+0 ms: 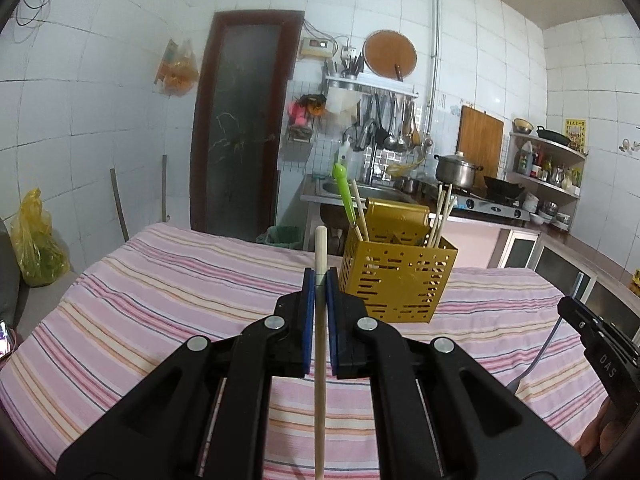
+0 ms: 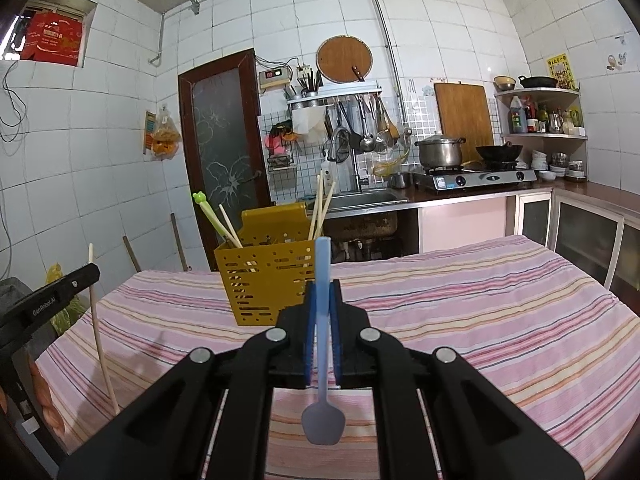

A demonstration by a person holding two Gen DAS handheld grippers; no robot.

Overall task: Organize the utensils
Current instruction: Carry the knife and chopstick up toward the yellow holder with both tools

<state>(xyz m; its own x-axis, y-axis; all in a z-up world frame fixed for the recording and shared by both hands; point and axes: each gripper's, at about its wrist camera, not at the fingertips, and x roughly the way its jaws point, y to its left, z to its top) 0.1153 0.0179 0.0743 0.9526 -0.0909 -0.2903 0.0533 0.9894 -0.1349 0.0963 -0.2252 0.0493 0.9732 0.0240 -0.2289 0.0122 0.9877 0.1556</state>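
On the striped bench (image 2: pixel 460 300) stands the yellow caddy (image 2: pixel 266 280), already partly filled: you can count a green utensil (image 2: pixel 210 210) and a chopstick beside it in its left section, and three more chopsticks (image 2: pixel 320 208) standing in its right, so the sorting looks well under way but not finished. Two pieces are yet to go in, one in each hand. Your left claw (image 1: pixel 320 280) is clenched on a pale wooden chopstick (image 1: pixel 320 380), gripped near its upper end so that the long shaft hangs down past the camera, with the tip poking up just left of the caddy in that view. Your right claw (image 2: pixel 322 292) is clenched on a blue spoon (image 2: pixel 322 360), handle up and bowl hanging low toward the lens, the caddy directly behind it. Both pieces are held clear of the cloth and short of the caddy's rim; by the look of it, what remains is to carry each over the top and drop it into a section, the chopstick likely with its fellows. No other loose utensils show on the cloth in either view, though the near edge is hidden by the claws. Readable writing is scant: "GenRobot.AI" on the left tool's side as seen from the right wrist, and the letters "DAS" on the right tool (image 1: pixel 600 356) as seen from the left; the yellow poster (image 2: pixel 560 70) on the far wall is too small to read.
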